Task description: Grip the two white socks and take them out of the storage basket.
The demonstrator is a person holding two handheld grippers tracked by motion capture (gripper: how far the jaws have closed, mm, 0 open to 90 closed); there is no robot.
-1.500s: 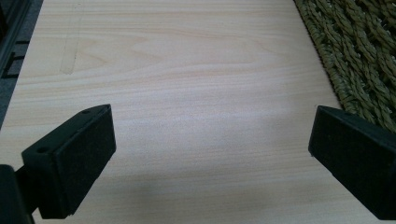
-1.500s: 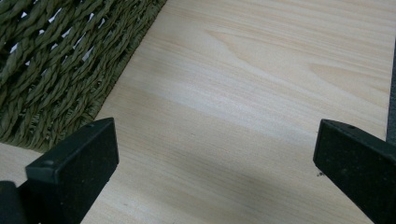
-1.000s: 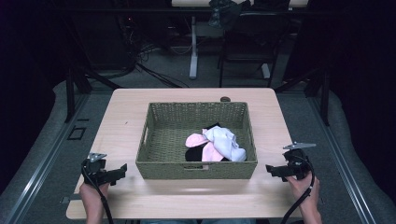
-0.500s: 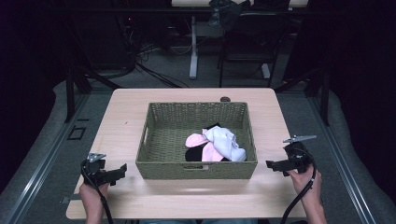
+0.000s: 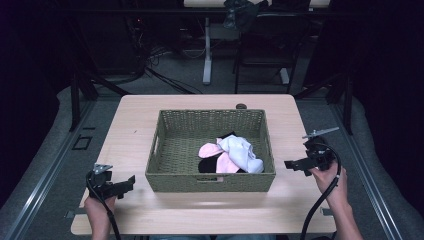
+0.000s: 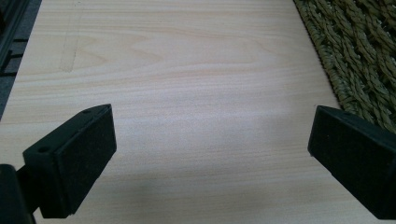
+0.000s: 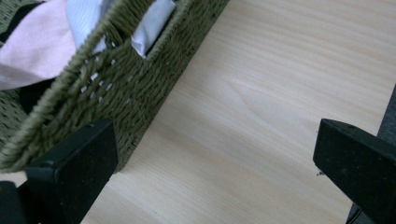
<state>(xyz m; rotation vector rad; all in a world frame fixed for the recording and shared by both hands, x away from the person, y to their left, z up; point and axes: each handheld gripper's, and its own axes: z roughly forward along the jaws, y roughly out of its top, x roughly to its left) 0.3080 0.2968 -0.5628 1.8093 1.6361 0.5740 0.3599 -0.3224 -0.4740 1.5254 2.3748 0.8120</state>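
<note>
A green woven basket (image 5: 170, 150) stands in the middle of the wooden table (image 5: 130, 130). Inside it, toward the near right corner, lie a white cloth (image 5: 242, 152), a pink cloth (image 5: 211, 150) and a black cloth (image 5: 206, 165). My left gripper (image 5: 129, 181) hovers open near the table's front left, just left of the basket (image 6: 364, 56), with bare wood between its jaws. My right gripper (image 5: 290, 164) is open at the basket's right side, raised a little above the table. Through the basket's (image 7: 126, 88) handle slot I see the white cloth (image 7: 154, 23), and over its rim the pink cloth (image 7: 37, 46).
The table's right edge (image 7: 390, 116) runs close to my right jaw. A small dark disc (image 5: 241, 106) lies behind the basket. Dark floor, table legs and cables (image 5: 165, 75) lie beyond the far edge.
My right gripper has risen and shifted slightly away from me along the basket's right side. The left gripper has stayed in place.
</note>
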